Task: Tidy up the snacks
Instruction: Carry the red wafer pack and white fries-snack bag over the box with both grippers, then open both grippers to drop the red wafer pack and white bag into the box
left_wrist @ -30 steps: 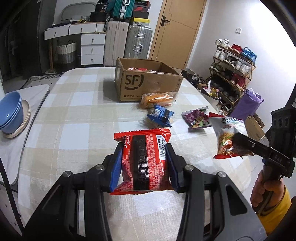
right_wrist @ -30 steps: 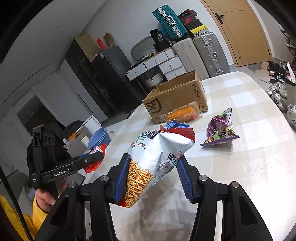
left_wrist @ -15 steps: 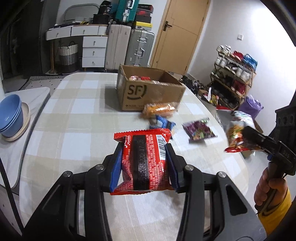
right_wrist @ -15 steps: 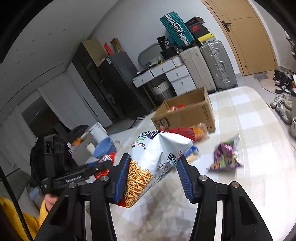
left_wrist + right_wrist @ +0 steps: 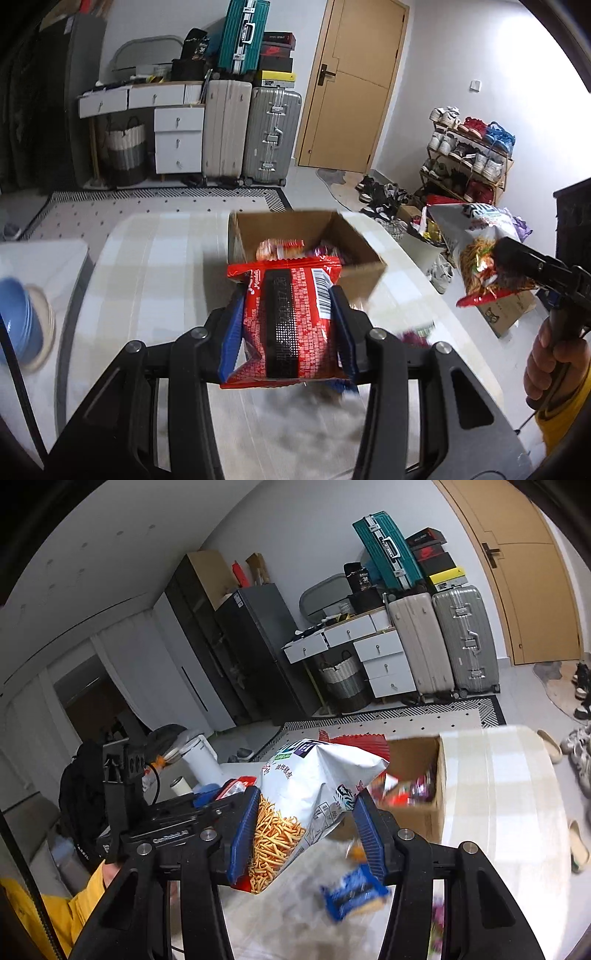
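Both grippers are now riding higher and closer to the cardboard box (image 5: 306, 240) than a second ago, when the box was sitting far up the checked table (image 5: 155, 266); the loose packets that were lying ahead of them are now sliding under the fingers.

At the far left of the left wrist view, a blue bowl (image 5: 16, 325) is sitting blurred on a side surface. At centre, the left gripper (image 5: 288, 325) is pinching a red snack packet (image 5: 291, 321) between its blue pads, barcode turned up and to the right, and the packet is hanging in the air just in front of the box's near wall. Inside the open box, other wrapped snacks (image 5: 280, 247) are already lying. Further right, the right gripper (image 5: 495, 266) is clamping a white chip bag (image 5: 476, 247) in the air, level with the box and off its right side, and a hand (image 5: 554, 362) with a yellow sleeve is gripping the handle.

In the right wrist view, the chip bag (image 5: 306, 797) is being squeezed between the pads, with the box (image 5: 417, 775) just behind it and a blue packet (image 5: 354, 893) lying blurred on the table below.
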`<state>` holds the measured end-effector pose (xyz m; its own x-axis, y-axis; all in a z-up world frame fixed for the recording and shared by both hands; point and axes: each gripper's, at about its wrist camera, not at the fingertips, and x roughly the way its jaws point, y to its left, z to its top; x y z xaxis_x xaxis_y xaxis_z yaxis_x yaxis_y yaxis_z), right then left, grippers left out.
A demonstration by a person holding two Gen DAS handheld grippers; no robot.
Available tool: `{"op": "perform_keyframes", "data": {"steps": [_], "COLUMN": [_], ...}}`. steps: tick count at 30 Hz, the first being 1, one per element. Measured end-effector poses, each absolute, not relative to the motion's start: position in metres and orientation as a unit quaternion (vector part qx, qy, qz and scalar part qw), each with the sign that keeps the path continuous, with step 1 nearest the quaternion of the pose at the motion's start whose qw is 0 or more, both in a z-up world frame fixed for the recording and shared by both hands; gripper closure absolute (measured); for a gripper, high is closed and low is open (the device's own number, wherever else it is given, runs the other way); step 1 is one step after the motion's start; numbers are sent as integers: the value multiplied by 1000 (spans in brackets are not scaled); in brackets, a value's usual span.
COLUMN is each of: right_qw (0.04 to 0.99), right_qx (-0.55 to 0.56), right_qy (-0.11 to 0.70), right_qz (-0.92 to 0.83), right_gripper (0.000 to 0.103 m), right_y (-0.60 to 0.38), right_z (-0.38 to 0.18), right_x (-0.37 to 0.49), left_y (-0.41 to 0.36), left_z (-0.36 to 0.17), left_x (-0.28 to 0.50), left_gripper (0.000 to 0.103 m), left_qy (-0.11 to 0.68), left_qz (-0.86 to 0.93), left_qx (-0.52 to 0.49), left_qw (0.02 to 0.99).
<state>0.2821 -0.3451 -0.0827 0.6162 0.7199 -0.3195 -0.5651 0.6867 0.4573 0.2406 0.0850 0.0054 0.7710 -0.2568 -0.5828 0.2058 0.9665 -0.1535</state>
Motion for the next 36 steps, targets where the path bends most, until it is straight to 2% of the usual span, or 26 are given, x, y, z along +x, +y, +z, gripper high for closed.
{"op": "perform_keyframes", "data": {"steps": [5,8,15,24,36], "right_qw": [886,887,886,885,882], "right_qx": [159,157,137,98,79], "right_qy": [252,265,309,332,355], "right_qz": [356,345,317,311,299], "right_gripper": [51,51,51,51,51], "right_y": [-340,-335,-322,-308,-301], "right_z": [-68,-69,-91,-114,-136], "right_x": [341,374,438,462,468], "left_y": [66,58,36,9,-7], "left_z": [24,28,15,-18,-47], "left_x": [297,332,409,481,518], "left_gripper": [63,63,63,63,63], "left_qy": [305,314,334,361,381], "left_qz": [-107,-124,-112,-116,-118], "left_qx": [-9,-25,-28,-11,-5], "left_qw": [946,941,935,925,917]}}
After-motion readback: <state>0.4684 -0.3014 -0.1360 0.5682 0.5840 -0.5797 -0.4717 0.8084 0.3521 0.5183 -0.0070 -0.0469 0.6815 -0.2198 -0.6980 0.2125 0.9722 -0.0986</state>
